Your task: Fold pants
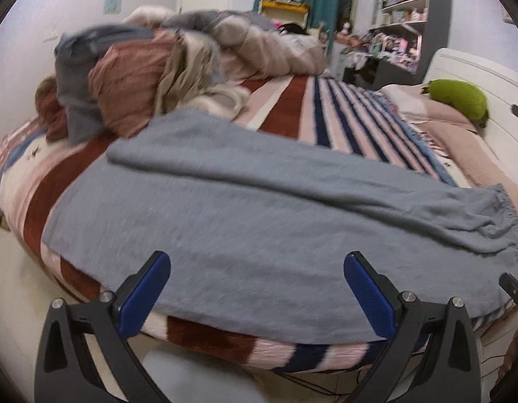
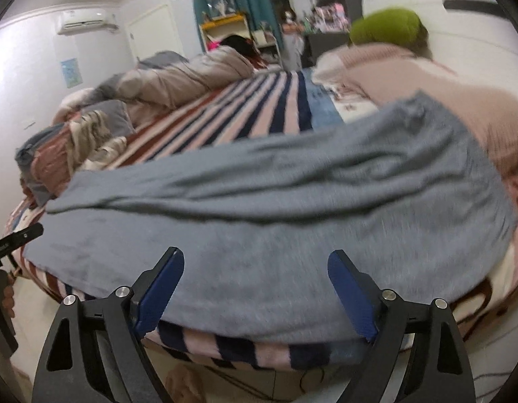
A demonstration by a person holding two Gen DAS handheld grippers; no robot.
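Observation:
Grey pants [image 1: 259,208] lie spread flat across the near edge of the bed, one leg laid over the other, the waistband at the right. They also show in the right wrist view [image 2: 275,208]. My left gripper [image 1: 257,262] is open and empty, its blue pads [image 1: 144,295] just at the near edge of the pants. My right gripper [image 2: 255,260] is open and empty, at the near edge of the pants further right. The tip of the other gripper shows at the left edge of the right wrist view [image 2: 16,238].
The bed has a striped red, pink and navy blanket [image 1: 343,114]. A heap of crumpled bedding and clothes [image 1: 141,74] lies at the back left. A pink pillow [image 2: 410,77] and a green plush [image 1: 460,97] lie at the right by the white headboard. Shelves stand beyond.

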